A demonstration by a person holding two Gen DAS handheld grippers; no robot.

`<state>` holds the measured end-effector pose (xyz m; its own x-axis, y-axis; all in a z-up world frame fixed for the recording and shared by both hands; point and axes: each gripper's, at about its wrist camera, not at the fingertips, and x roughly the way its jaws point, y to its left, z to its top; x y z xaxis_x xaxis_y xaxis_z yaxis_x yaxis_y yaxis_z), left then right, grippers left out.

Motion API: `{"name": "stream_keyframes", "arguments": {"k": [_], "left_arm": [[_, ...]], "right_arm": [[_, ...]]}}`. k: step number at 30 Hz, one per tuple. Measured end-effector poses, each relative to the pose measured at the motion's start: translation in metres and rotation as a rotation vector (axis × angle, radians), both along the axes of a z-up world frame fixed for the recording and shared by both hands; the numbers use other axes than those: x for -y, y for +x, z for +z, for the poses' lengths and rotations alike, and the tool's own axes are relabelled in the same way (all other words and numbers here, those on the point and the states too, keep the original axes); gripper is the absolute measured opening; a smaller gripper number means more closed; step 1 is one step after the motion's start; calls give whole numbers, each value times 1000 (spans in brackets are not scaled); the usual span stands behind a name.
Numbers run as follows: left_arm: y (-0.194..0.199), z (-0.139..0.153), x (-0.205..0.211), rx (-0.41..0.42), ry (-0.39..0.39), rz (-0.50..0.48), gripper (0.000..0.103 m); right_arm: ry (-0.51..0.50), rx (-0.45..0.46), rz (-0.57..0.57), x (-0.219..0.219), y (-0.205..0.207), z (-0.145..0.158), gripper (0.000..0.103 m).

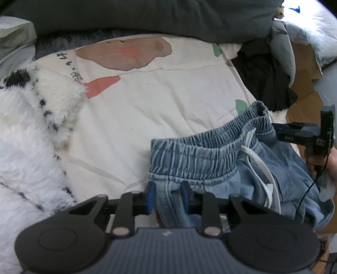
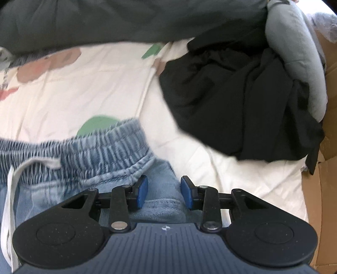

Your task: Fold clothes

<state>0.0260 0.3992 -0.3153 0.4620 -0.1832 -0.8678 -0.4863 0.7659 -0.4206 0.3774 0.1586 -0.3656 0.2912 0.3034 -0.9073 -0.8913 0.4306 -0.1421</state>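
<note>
Light blue denim trousers (image 1: 200,153) with an elastic waistband and a white drawstring (image 1: 259,162) lie bunched on a cream printed bed sheet (image 1: 147,94). My left gripper (image 1: 167,196) is shut on a fold of denim just below the waistband's left end. My right gripper (image 2: 163,194) has denim (image 2: 101,147) pinched between its blue pads under the waistband's right end. The left wrist view also shows the right gripper (image 1: 278,130) at that end, held by a hand (image 1: 324,166). The waistband stands raised between the two grippers.
A white fluffy garment with black spots (image 1: 31,126) lies at the left. A black garment (image 2: 242,94) and a grey cushion (image 2: 299,52) are piled at the right, beside a cardboard box (image 2: 328,147). A dark grey duvet (image 1: 147,14) runs along the back.
</note>
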Motion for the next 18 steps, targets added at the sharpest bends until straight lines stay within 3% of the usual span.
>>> {"name": "stream_keyframes", "arguments": {"k": [5,11,14,17,18], "left_arm": [[-4,-1,-3,-11,-7,3,14],[-8,3,-5,7,-33,1,14],[-8,4,-4,19,-37,-2,21],[-5,3,-5,27,-54,-4,39],[-3,1,-5,23,-55,-7,40]], "right_arm": [[-25,-9,-35,1,-6,-13,42],[-18,-20,13,5,0,7,42],[-14,-9,48,5,8,16,42],[-34,15,99,-1,15,21,42],[-45,16,115,-4,17,19,42]]}}
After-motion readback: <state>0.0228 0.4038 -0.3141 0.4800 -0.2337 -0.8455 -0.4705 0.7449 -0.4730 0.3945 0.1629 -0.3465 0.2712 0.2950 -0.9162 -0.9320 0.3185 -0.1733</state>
